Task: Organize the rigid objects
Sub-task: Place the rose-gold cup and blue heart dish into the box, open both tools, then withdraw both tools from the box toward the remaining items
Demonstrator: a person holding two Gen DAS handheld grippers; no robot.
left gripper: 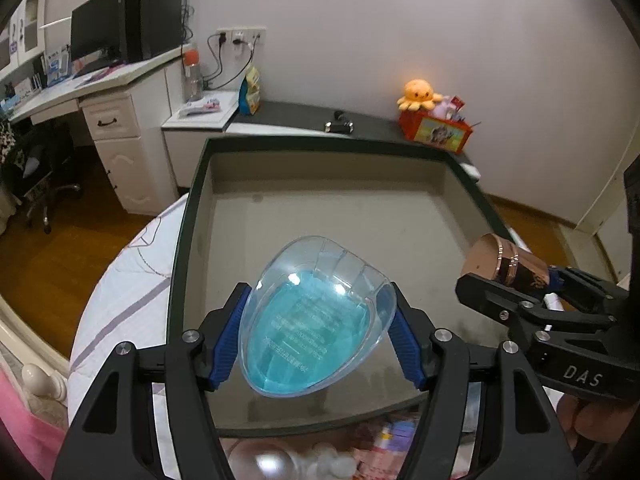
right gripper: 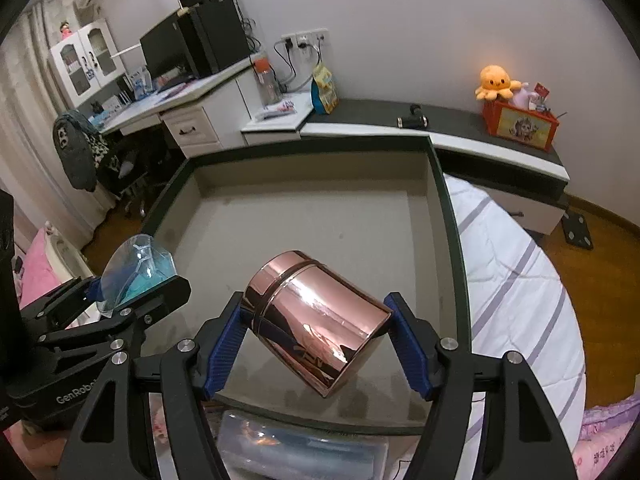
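Observation:
My left gripper (left gripper: 316, 332) is shut on a clear plastic bottle of blue liquid (left gripper: 312, 320), held above the near part of an open box (left gripper: 192, 208) with a dark green rim and a bare beige floor. My right gripper (right gripper: 316, 332) is shut on a shiny rose-gold metal tin (right gripper: 316, 320), tilted, also above the box (right gripper: 448, 216). In the left wrist view the tin (left gripper: 500, 260) and right gripper (left gripper: 516, 292) are at the right. In the right wrist view the blue bottle (right gripper: 136, 276) and left gripper (right gripper: 132, 300) are at the left.
The box lies on a bed with a white striped quilt (right gripper: 520, 280). Small items (right gripper: 300, 448) lie below the box's near edge. A dark ledge (left gripper: 320, 120) with a red toy box (left gripper: 436, 128) and orange plush (left gripper: 418, 94) runs behind. A desk (left gripper: 80, 92) stands far left.

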